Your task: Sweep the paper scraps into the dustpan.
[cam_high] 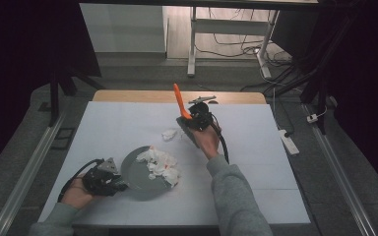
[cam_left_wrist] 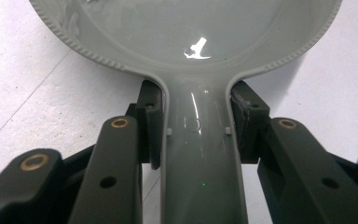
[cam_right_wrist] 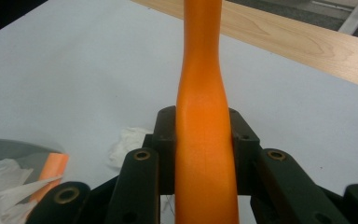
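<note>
A round grey pan (cam_high: 138, 179) lies on the white table, with crumpled white tissues (cam_high: 161, 165) heaped on its right side. My left gripper (cam_high: 104, 180) is shut on the pan's handle (cam_left_wrist: 200, 158), its pads pressing both sides just behind the bowl (cam_left_wrist: 191, 32). My right gripper (cam_high: 197, 118) hovers past the pan toward the table's far edge. It is shut on an orange handle (cam_high: 179, 101) that sticks up and away from it. In the right gripper view the orange handle (cam_right_wrist: 204, 93) runs straight up between the jaws of my right gripper (cam_right_wrist: 203, 128).
One loose tissue wad (cam_high: 169, 133) lies on the table between the pan and my right gripper; it is the tissue wad (cam_right_wrist: 129, 141) left of the jaws. An orange scrap (cam_right_wrist: 52, 167) sits among the tissues. A wooden strip (cam_high: 128, 96) borders the table's far edge.
</note>
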The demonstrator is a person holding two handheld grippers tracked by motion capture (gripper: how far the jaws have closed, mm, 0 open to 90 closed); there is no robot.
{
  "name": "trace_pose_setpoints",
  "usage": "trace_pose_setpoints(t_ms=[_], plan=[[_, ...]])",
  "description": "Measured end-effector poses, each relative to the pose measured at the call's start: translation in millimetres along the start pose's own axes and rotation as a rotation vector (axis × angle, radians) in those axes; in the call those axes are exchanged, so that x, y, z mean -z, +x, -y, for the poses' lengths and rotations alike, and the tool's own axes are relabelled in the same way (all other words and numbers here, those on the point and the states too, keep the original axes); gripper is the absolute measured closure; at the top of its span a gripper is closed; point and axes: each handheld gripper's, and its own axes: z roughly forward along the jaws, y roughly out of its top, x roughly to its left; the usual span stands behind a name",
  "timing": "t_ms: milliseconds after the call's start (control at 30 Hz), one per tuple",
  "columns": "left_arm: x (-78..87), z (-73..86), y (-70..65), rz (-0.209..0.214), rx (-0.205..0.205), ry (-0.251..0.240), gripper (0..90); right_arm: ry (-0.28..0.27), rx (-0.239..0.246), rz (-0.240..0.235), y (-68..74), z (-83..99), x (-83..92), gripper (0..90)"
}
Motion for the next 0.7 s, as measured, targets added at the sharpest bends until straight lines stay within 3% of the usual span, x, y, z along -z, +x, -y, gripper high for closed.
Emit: trace_pose_setpoints(t_ms=[400,700], plan=[[-0.1,-0.4,0.5,-0.006,0.016,-0.007,61.9,0.029,0.012,0.018,-6.1,0.5,-11.6,70.3],[0.2,-0.2,1.2,-0.007,0.017,-0.006,61.9,0.089,0.091,0.021,0.1,-10.9,-34.1,70.3]])
